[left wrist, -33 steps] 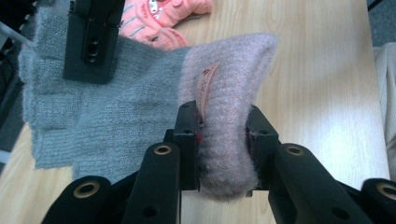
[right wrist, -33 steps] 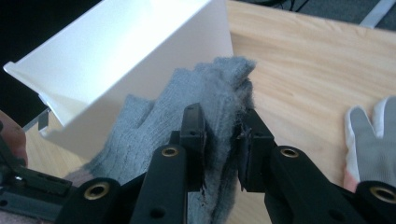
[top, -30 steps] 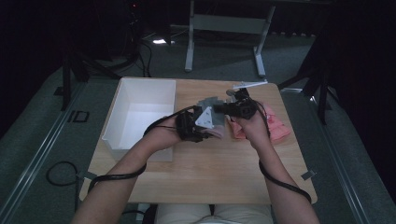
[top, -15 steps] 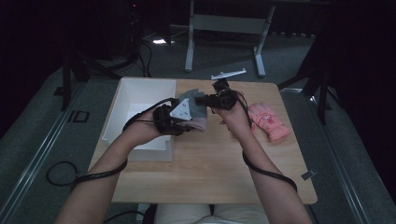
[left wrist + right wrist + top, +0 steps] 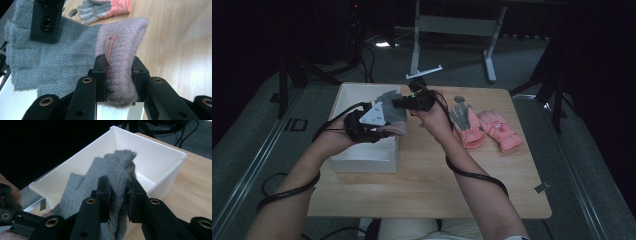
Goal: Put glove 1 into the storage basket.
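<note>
A grey knit glove (image 5: 391, 106) with a pinkish cuff (image 5: 125, 40) hangs stretched between my two grippers, over the right wall of the white bin (image 5: 362, 157). My left gripper (image 5: 384, 129) is shut on the cuff, and its pads squeeze the thick knit (image 5: 119, 75). From the far side my right gripper (image 5: 398, 102) is shut on the glove's grey finger end (image 5: 117, 170). The right gripper's jaw shows in the left gripper view, clamped on the grey fabric (image 5: 62, 57). The open bin (image 5: 152, 157) lies just beyond and below the glove.
Two pink gloves lie side by side on the wooden table right of my hands, one palm-up with a grey palm (image 5: 468, 125), the other (image 5: 502, 131) beside it. A small round disc (image 5: 459, 99) sits near them. A metal stand (image 5: 452, 25) stands on the floor beyond the table.
Both hands have carried the grey glove leftward from the middle of the table to above the bin's right wall. The pink gloves they covered are now uncovered.
</note>
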The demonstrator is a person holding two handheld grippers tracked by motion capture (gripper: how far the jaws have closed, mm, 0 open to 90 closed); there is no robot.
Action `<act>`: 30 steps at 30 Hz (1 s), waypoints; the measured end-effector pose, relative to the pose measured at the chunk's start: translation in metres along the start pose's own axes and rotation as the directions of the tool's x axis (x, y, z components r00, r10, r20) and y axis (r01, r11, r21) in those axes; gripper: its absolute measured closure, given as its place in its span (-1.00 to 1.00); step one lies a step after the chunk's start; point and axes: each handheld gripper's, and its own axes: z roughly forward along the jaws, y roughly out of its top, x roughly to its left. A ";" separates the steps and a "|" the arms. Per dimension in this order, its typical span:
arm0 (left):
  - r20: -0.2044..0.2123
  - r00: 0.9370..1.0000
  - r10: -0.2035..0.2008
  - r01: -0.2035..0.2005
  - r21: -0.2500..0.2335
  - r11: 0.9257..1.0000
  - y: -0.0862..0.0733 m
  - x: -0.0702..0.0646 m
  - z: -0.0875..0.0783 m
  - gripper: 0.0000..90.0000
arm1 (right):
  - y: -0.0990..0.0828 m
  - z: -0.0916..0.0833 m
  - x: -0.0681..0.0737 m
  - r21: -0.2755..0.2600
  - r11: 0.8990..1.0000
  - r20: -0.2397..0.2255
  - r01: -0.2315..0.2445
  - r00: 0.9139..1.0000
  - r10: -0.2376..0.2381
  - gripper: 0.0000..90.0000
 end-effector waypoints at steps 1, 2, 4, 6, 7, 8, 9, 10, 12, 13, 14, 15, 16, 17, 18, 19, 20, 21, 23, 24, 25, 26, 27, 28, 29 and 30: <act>0.005 1.000 -0.007 0.007 0.005 1.000 -0.005 0.001 -0.002 0.57 | 0.001 0.004 0.002 0.002 1.000 -0.005 -0.001 1.000 0.001 0.67; 0.010 1.000 -0.017 0.017 0.008 1.000 -0.012 0.003 -0.003 0.58 | 0.002 0.010 0.004 0.007 1.000 -0.009 0.002 1.000 -0.002 0.67; 0.006 1.000 -0.018 0.018 0.016 1.000 -0.021 0.004 -0.006 0.57 | 0.002 0.022 0.009 0.017 1.000 -0.018 -0.001 1.000 0.002 0.67; 0.007 1.000 -0.026 0.026 0.018 1.000 -0.031 0.003 -0.008 0.57 | 0.003 0.033 0.013 0.030 1.000 -0.026 0.000 1.000 0.001 0.67; 0.004 1.000 -0.029 0.029 0.021 0.999 -0.036 0.004 -0.010 0.57 | 0.003 0.037 0.015 0.034 0.999 -0.034 -0.006 0.999 0.007 0.67; 0.009 0.999 -0.042 0.042 0.021 0.999 -0.041 0.004 -0.011 0.57 | 0.003 0.042 0.016 0.037 0.999 -0.039 -0.008 0.999 0.009 0.67; 0.009 0.999 -0.043 0.043 0.025 0.999 -0.044 0.005 -0.011 0.57 | 0.003 0.048 0.019 0.044 0.999 -0.044 -0.004 0.999 0.006 0.67; 0.011 0.999 -0.048 0.048 0.034 0.998 -0.048 0.005 -0.011 0.57 | 0.003 0.051 0.020 0.048 0.999 -0.046 -0.004 0.999 0.006 0.67; 0.024 0.998 -0.053 0.052 0.055 0.997 -0.055 0.008 -0.011 0.57 | 0.004 0.061 0.023 0.062 0.998 -0.050 -0.005 0.999 0.008 0.67; 0.029 0.998 -0.055 0.053 0.065 0.996 -0.058 0.009 -0.011 0.57 | 0.004 0.066 0.024 0.073 0.997 -0.051 -0.008 0.999 0.011 0.67; 0.038 0.998 -0.057 0.054 0.076 0.996 -0.061 0.010 -0.010 0.57 | 0.003 0.071 0.025 0.078 0.997 -0.049 -0.006 0.999 0.010 0.67; 0.047 0.997 -0.062 0.058 0.084 0.995 -0.064 0.011 -0.008 0.57 | 0.003 0.075 0.026 0.088 0.996 -0.050 -0.009 0.999 0.013 0.67; 0.052 0.997 -0.065 0.059 0.099 0.993 -0.066 0.013 -0.005 0.57 | 0.002 0.079 0.025 0.096 0.995 -0.051 -0.008 0.999 0.013 0.67; 0.058 0.996 -0.064 0.057 0.108 0.992 -0.068 0.014 -0.004 0.56 | 0.002 0.084 0.025 0.105 0.994 -0.049 -0.013 0.999 0.018 0.67; 0.064 0.996 -0.063 0.055 0.122 0.991 -0.069 0.014 -0.001 0.56 | 0.001 0.087 0.025 0.113 0.994 -0.048 -0.015 0.999 0.021 0.66; 0.058 0.997 -0.052 0.043 0.140 0.989 -0.070 0.015 0.002 0.56 | 0.001 0.090 0.024 0.122 0.992 -0.045 -0.019 0.999 0.024 0.67; 0.060 0.997 -0.046 0.036 0.151 0.988 -0.070 0.015 0.004 0.56 | 0.000 0.094 0.023 0.129 0.991 -0.033 -0.020 0.999 0.025 0.66; 0.056 0.998 -0.043 0.033 0.163 0.986 -0.070 0.016 0.007 0.56 | 0.000 0.095 0.023 0.134 0.991 -0.028 -0.020 0.999 0.024 0.66; 0.056 0.998 -0.026 0.015 0.201 0.980 -0.069 0.017 0.012 0.55 | -0.001 0.099 0.021 0.149 0.988 -0.009 -0.033 0.999 0.034 0.66; 0.057 0.998 -0.014 0.001 0.222 0.975 -0.068 0.018 0.014 0.55 | -0.001 0.101 0.020 0.159 0.987 0.001 -0.035 0.999 0.036 0.67; 0.058 0.998 0.003 -0.017 0.245 0.969 -0.067 0.018 0.017 0.55 | -0.002 0.102 0.019 0.169 0.985 0.009 -0.035 0.999 0.034 0.66; 0.069 0.998 0.005 -0.023 0.261 0.965 -0.066 0.018 0.020 0.55 | -0.003 0.103 0.018 0.180 0.982 0.015 -0.050 0.999 0.048 0.66; 0.078 0.997 0.008 -0.029 0.274 0.961 -0.066 0.018 0.023 0.55 | -0.003 0.105 0.017 0.195 0.979 0.018 -0.055 0.998 0.052 0.66; 0.088 0.996 0.011 -0.036 0.283 0.959 -0.065 0.019 0.025 0.55 | -0.004 0.106 0.017 0.206 0.977 0.025 -0.060 0.998 0.056 0.66; 0.099 0.995 0.013 -0.041 0.291 0.956 -0.064 0.019 0.027 0.55 | -0.004 0.108 0.017 0.217 0.974 0.036 -0.062 0.998 0.055 0.66; 0.103 0.995 0.012 -0.042 0.293 0.955 -0.063 0.019 0.030 0.55 | -0.005 0.109 0.017 0.226 0.973 0.043 -0.057 0.998 0.049 0.66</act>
